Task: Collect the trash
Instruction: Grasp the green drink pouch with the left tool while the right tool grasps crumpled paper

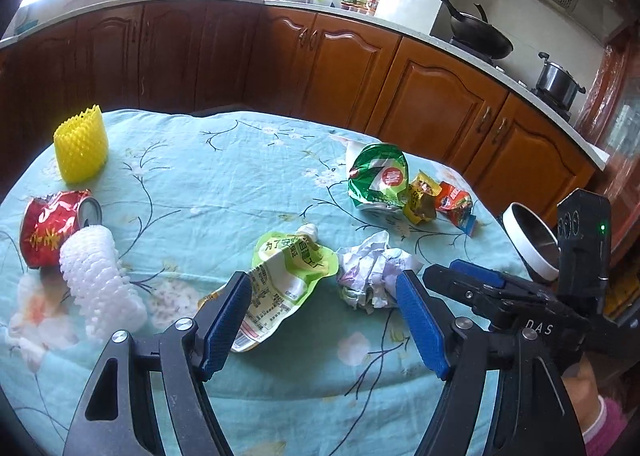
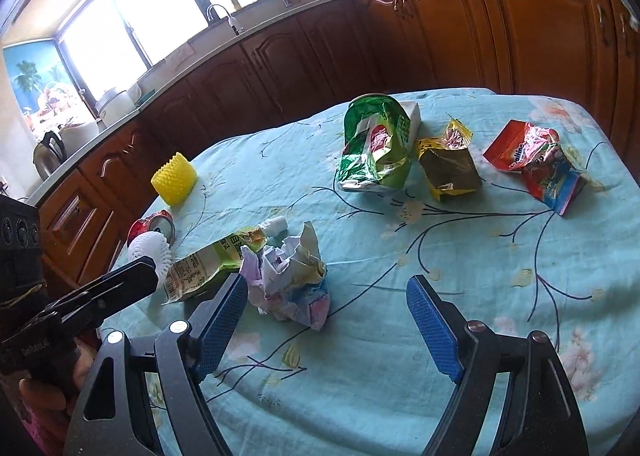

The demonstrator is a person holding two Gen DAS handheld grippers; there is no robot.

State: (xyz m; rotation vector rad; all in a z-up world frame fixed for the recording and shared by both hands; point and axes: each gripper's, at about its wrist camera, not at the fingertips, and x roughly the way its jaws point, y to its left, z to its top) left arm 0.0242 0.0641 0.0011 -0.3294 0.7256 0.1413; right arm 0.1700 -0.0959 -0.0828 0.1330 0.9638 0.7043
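Both grippers empty, jaws wide. Paper wad [image 2: 290, 280] on the tablecloth [image 2: 460, 256] sits just ahead of the right gripper [image 2: 326, 320], off-centre by its left finger. Left gripper [image 1: 324, 316] frames the pouch [image 1: 280, 280], long axis toward it.

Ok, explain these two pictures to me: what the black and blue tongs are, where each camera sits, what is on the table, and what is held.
A person holds one gripper in each hand; a camera on each looks out along its blue fingers. One picture is from the left gripper, the other from the right gripper. Both are open and hold nothing. On the floral tablecloth lies trash: crumpled paper, a green spouted pouch, a crushed red can, white foam netting, a yellow foam sleeve, a green bag, and two small wrappers.
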